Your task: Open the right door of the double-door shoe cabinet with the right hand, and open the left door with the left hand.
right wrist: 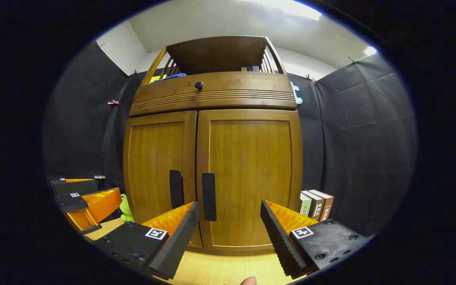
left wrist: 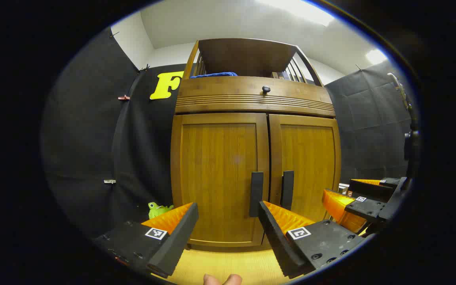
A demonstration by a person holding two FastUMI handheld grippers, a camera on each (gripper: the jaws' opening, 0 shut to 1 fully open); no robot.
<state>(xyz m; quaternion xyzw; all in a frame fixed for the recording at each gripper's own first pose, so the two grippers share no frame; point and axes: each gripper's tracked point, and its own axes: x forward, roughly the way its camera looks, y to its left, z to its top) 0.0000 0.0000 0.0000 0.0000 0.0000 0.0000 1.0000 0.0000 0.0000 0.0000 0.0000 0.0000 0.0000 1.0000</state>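
Note:
The wooden shoe cabinet stands straight ahead with both doors closed. In the left gripper view the left door carries a dark vertical handle, and the right door has its own handle. My left gripper is open, a short way in front of the left door, its right finger just below that handle. In the right gripper view my right gripper is open before the right door, whose handle is just above its left finger. The left door's handle is beside it.
A drawer with a dark knob sits above the doors, and a blue cloth lies on the top shelf. A green toy frog sits left of the cabinet, several books stand to its right. The floor is light wood.

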